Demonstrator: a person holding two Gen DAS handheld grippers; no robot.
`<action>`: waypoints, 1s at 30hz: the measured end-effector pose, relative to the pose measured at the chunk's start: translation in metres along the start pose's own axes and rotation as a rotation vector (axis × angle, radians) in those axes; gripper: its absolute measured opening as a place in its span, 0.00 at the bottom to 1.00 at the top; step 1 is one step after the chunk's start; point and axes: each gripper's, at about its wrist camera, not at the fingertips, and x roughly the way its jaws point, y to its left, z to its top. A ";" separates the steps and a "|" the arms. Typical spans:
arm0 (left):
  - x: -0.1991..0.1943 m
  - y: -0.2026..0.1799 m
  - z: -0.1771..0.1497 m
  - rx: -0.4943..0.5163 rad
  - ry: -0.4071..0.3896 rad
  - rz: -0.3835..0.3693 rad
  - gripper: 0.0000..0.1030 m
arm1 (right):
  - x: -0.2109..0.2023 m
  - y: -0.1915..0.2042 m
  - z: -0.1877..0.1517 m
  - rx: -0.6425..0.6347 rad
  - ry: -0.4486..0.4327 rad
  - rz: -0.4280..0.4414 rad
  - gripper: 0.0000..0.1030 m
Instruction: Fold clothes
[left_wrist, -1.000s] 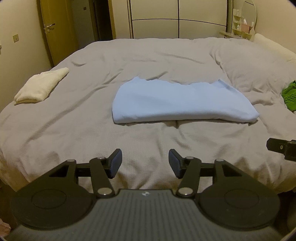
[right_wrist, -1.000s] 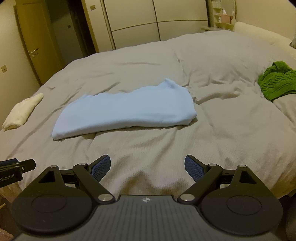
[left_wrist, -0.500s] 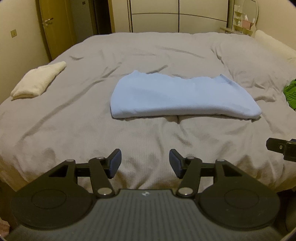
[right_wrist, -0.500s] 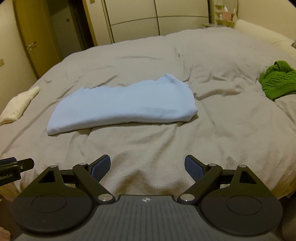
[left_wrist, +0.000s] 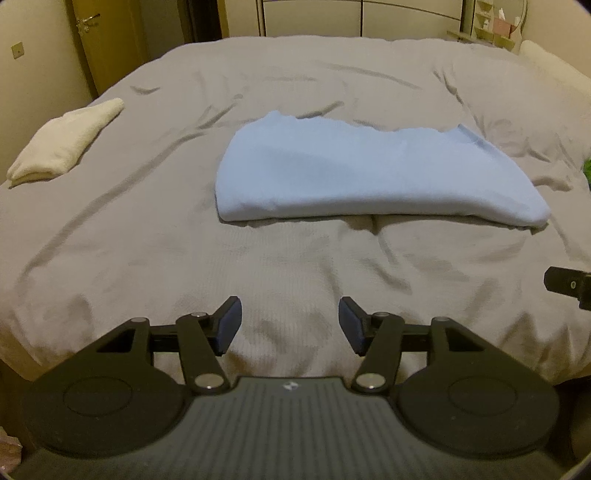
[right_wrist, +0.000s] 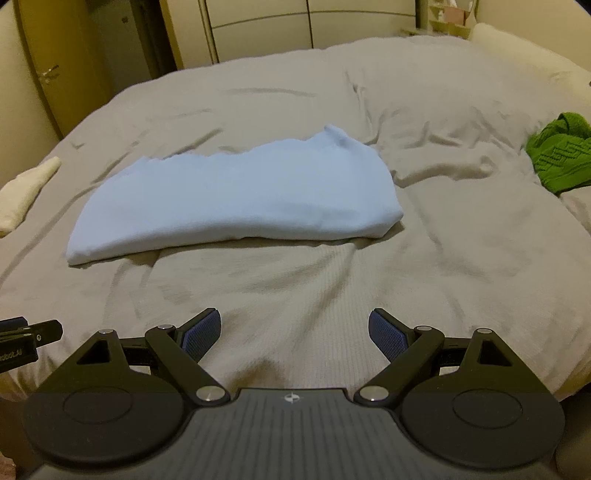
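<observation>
A light blue garment lies folded lengthwise across the middle of the grey bed. My left gripper hovers over the bed's near edge, short of the garment's left end, open with nothing between its fingers. My right gripper stands wider open, also empty, over the near edge below the garment's right half. Part of the right gripper shows at the left wrist view's right edge, and part of the left gripper at the right wrist view's left edge.
A folded cream cloth rests at the bed's left side. A crumpled green knit lies on the right. A pillow, wardrobe doors and a wooden door stand beyond the bed.
Both grippers have moved forward and down toward the bed. The blue garment now looks larger and closer in both views. Neither gripper's opening shows a clear change.
</observation>
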 end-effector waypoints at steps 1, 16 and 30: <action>0.004 -0.001 0.002 0.002 0.006 -0.001 0.53 | 0.005 -0.001 0.002 0.002 0.008 -0.003 0.86; 0.080 0.000 0.060 -0.021 -0.029 -0.148 0.53 | 0.098 -0.105 0.014 0.854 -0.015 0.427 0.72; 0.142 -0.018 0.088 0.060 -0.046 -0.242 0.53 | 0.131 -0.123 0.022 0.919 -0.111 0.309 0.24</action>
